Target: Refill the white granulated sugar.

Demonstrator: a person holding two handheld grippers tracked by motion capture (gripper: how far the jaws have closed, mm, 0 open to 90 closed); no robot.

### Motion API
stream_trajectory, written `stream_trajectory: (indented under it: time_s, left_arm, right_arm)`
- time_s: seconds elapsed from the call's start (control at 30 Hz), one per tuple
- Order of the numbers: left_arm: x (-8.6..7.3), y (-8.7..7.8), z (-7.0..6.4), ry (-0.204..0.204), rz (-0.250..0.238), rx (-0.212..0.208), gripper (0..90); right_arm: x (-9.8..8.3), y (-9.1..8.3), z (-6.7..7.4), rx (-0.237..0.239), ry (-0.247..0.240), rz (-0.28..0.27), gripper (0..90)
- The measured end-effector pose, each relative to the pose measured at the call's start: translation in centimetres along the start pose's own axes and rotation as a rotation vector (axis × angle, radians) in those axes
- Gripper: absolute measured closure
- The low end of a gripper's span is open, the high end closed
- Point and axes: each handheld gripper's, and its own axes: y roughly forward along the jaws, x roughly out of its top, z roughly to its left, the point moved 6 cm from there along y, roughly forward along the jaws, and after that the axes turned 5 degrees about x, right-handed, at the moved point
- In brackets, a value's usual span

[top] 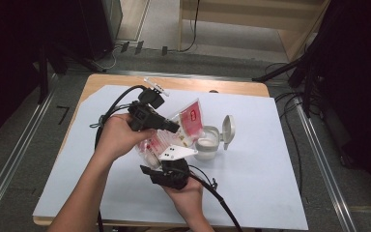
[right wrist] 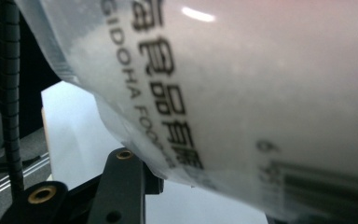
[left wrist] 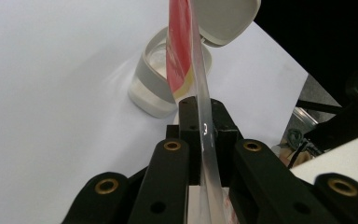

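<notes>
Left claw is pinched on the edge of the clear red-printed plastic pouch, right claw clamping its lower body, tilted beside the open white flip-lid jar, so it'll probably spill onto the counter.

**Item count, table**

Grippers: 2, left gripper, right gripper. Plastic bag: 1, red/clear. Container: 1, w/ 1 hinged lid. White sheet: 1. Table: 1. Hands: 2.
</notes>
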Motion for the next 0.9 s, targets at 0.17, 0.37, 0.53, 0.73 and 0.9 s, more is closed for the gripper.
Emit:
stream_trajectory:
  time_s: [0.17, 0.37, 0.53, 0.73, 0.9]
  left_arm:
    - [-0.1, -0.7, 0.3, -0.004, -0.017, 0.001, 87.6]
    - [-0.4, -1.7, 0.4, -0.007, -0.057, -0.017, 87.5]
    - [-0.9, -2.0, 0.6, -0.023, -0.09, -0.025, 87.3]
    - [-1.4, -2.3, 0.5, -0.003, -0.097, -0.014, 86.9]
    - [-1.8, -2.3, 0.6, 0.025, -0.104, 0.018, 86.3]
  right_arm:
    - [-0.1, -0.2, -0.5, -0.009, 0.018, -0.006, 61.8]
    - [-0.2, -0.4, -1.1, -0.019, 0.06, -0.012, 61.9]
    - [-0.4, -0.6, -1.5, -0.032, 0.069, -0.014, 62.1]
    - [-0.8, -0.5, -1.9, -0.043, 0.083, -0.011, 63.1]
    - [-1.0, -0.7, -2.4, -0.05, 0.119, -0.022, 64.4]
